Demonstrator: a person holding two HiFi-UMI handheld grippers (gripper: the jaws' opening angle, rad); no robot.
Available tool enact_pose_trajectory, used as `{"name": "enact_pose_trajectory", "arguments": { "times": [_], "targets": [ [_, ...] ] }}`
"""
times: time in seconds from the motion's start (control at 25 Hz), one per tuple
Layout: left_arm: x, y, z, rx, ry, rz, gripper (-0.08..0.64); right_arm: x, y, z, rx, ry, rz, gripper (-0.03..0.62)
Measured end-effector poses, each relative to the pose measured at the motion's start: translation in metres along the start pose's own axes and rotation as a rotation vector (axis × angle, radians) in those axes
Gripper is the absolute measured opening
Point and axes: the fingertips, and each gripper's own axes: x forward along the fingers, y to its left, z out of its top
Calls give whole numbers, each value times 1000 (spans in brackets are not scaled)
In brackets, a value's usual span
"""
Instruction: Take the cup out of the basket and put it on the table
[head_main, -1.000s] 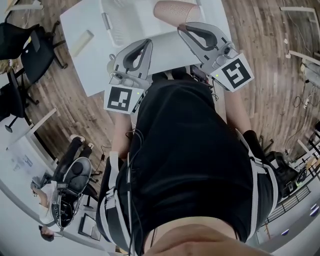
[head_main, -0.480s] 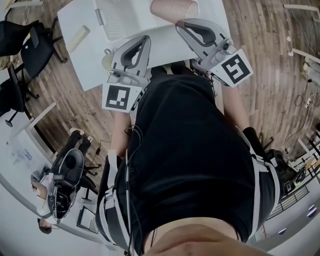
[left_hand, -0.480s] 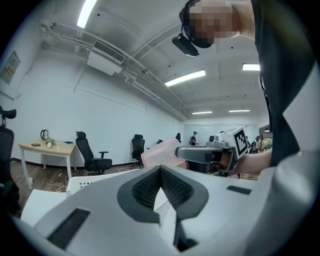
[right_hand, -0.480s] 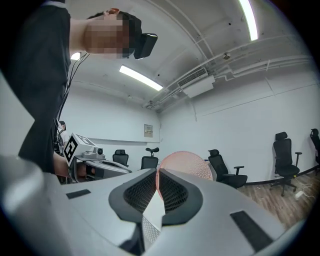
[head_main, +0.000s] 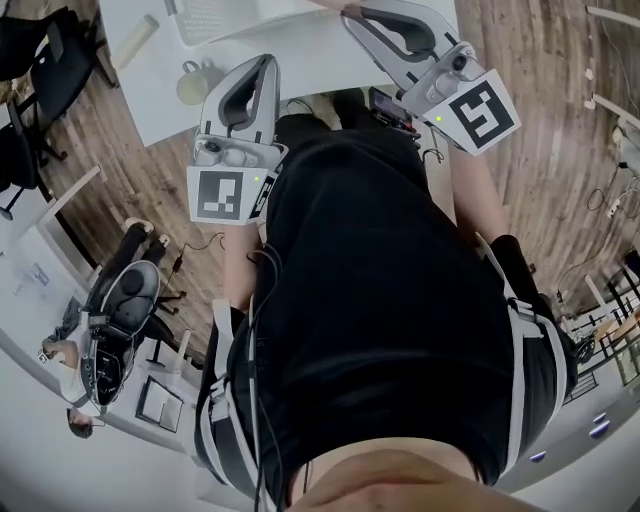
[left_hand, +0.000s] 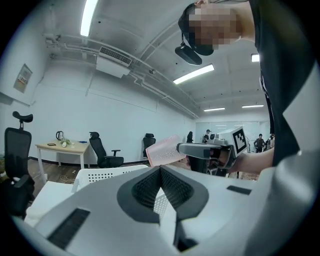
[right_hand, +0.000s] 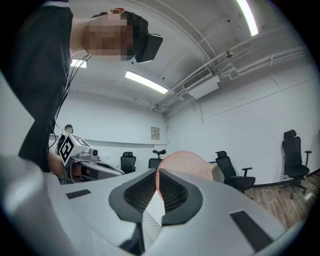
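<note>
A pink perforated cup (right_hand: 186, 170) has its rim pinched between the jaws of my right gripper (right_hand: 157, 186), which is shut on it. From the left gripper view the same cup (left_hand: 162, 150) hangs in the air, tilted, on the right gripper (left_hand: 186, 149). My left gripper (left_hand: 160, 172) is shut and holds nothing. Ahead of it stands the white perforated basket (left_hand: 102, 175). In the head view both grippers reach over the white table (head_main: 160, 105): left gripper (head_main: 264, 62), right gripper (head_main: 352, 10). The basket (head_main: 215, 18) is cut off by the top edge, and the cup is out of sight there.
A pale mug (head_main: 193, 83) and a light cylinder (head_main: 133, 40) lie on the table's left part. A dark device (head_main: 390, 108) sits at the near edge. Black office chairs (head_main: 25, 60) stand left of the table; a seated person (head_main: 110, 340) is at the lower left.
Both grippers have moved up in the head view. The pink cup has slid out past the top edge. The pale mug has come into sight beside the left gripper.
</note>
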Motion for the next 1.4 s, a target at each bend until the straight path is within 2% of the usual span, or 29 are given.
{"name": "enact_pose_trajectory", "arguments": {
  "times": [0.32,0.64,0.88,1.08,1.4],
  "targets": [
    [-68,-16,-10,36,8,-40,20,-2,75,5,-21,-19,-16,32],
    [-162,-12,-31,11,-19,-41,20,-4,165,-2,-44,19,-26,32],
    [-218,-27,-37,2,-40,-101,20,-24,226,4,-48,41,-80,32],
    [-230,-45,-46,-3,-45,-136,20,-45,251,5,-21,19,-96,32],
    [-228,-76,-38,-4,-69,-103,20,-78,265,16,-8,-13,-6,32]
  ]
}}
